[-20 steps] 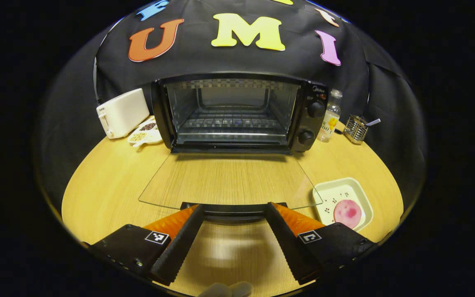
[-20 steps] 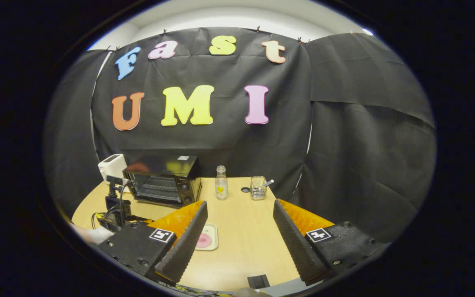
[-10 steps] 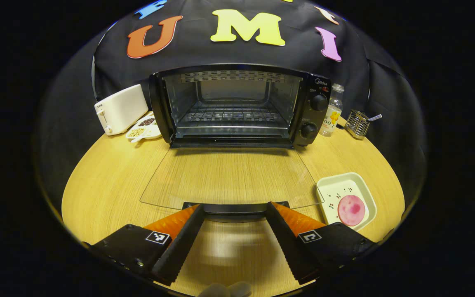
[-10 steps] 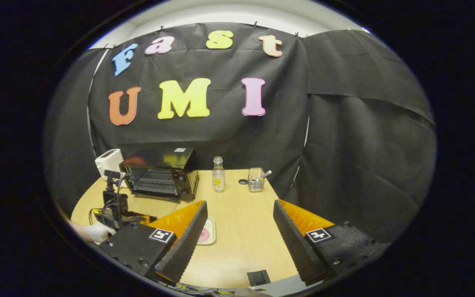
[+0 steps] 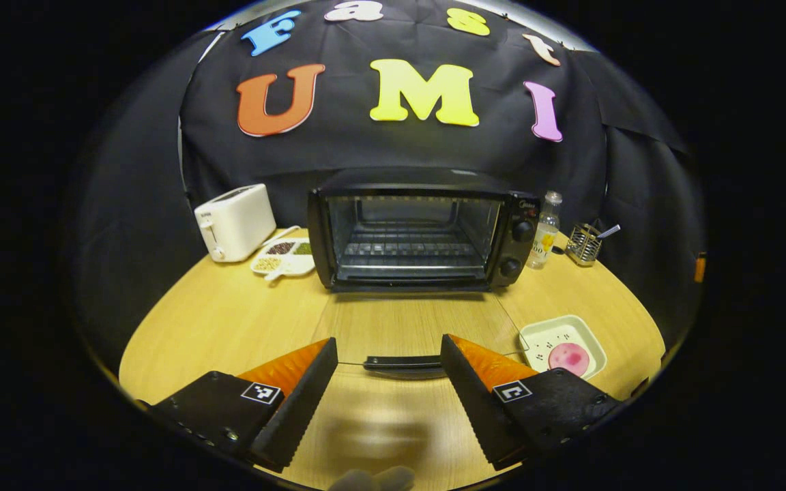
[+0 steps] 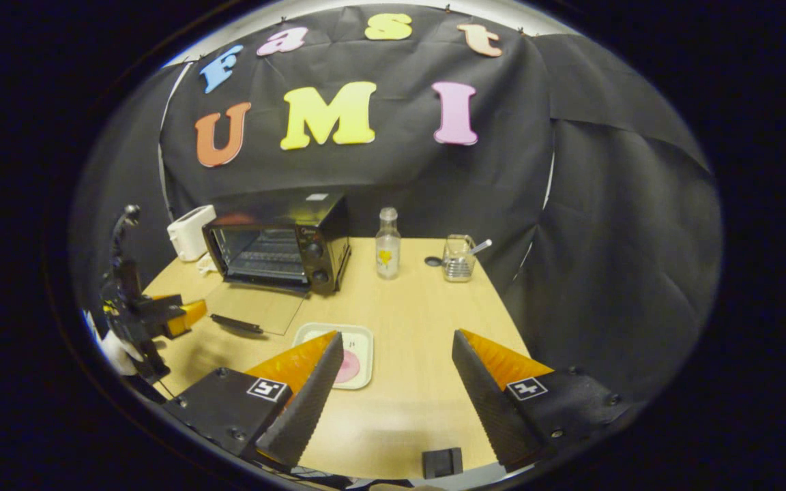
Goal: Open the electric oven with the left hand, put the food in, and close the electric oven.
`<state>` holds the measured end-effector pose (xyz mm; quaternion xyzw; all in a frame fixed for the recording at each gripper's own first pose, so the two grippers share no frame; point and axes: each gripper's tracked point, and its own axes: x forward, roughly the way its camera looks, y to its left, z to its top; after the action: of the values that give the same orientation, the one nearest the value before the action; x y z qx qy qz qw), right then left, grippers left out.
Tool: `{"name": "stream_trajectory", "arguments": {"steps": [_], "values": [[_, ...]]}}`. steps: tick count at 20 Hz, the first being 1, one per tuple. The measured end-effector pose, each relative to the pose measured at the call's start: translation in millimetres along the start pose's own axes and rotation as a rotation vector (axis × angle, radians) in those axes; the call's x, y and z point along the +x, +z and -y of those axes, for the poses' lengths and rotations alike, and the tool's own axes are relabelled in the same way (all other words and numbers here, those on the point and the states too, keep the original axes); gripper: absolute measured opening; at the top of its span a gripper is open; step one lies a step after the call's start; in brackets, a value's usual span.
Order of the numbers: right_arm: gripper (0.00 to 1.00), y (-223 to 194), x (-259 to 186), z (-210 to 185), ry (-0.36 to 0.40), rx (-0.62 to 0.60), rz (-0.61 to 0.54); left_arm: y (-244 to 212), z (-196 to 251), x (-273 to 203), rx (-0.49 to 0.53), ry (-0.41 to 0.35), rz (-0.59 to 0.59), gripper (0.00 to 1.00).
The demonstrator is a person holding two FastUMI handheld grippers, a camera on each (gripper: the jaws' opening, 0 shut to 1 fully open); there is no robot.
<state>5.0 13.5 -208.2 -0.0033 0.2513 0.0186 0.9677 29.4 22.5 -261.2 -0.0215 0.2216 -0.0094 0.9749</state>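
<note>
The black electric oven (image 5: 413, 232) stands at the back of the table with its glass door (image 5: 420, 327) folded down flat and the rack bare. My left gripper (image 5: 387, 349) is open, just short of the door's handle (image 5: 403, 363) and not touching it. To the right, a white plate (image 5: 591, 334) holds a round pink piece of food (image 5: 568, 356). My right gripper (image 6: 396, 341) hovers open above the table, with the plate (image 6: 362, 337) and food (image 6: 350, 366) by its left finger. In the right gripper view the oven (image 6: 277, 242) sits far left, and the left gripper (image 6: 188, 314) is in a hand.
A white toaster (image 5: 236, 221) and a divided snack dish (image 5: 284, 256) stand left of the oven. A small bottle (image 5: 544, 221) and a wire holder (image 5: 584, 242) stand right of it. A small black block (image 6: 442, 462) lies at the table's near edge.
My left gripper has drawn back and up from the door handle, so the oven looks smaller. The right gripper has tilted down toward the table and the plate.
</note>
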Motion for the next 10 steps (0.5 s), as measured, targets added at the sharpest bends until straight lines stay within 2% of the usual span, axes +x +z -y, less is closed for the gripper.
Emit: {"name": "stream_trajectory", "arguments": {"steps": [3, 4, 6, 10], "values": [[1.00, -25.3, 35.1, -6.2, 0.044, 0.000, -0.087, 33.9, -11.1, -38.5, 0.013, 0.021, 0.073, 0.97], [0.98, -33.3, 47.7, -10.9, 0.069, 0.006, -0.119, 46.1, -12.9, -52.2, 0.007, 0.030, 0.101, 0.97], [1.00, -48.8, 71.6, -18.8, 0.118, 0.020, -0.186, 67.1, -16.5, -80.1, -0.020, 0.052, 0.141, 0.96], [0.87, -71.2, 120.0, -26.4, 0.186, 0.069, -0.300, 103.2, -13.9, -130.5, -0.025, 0.076, 0.218, 0.96]]}}
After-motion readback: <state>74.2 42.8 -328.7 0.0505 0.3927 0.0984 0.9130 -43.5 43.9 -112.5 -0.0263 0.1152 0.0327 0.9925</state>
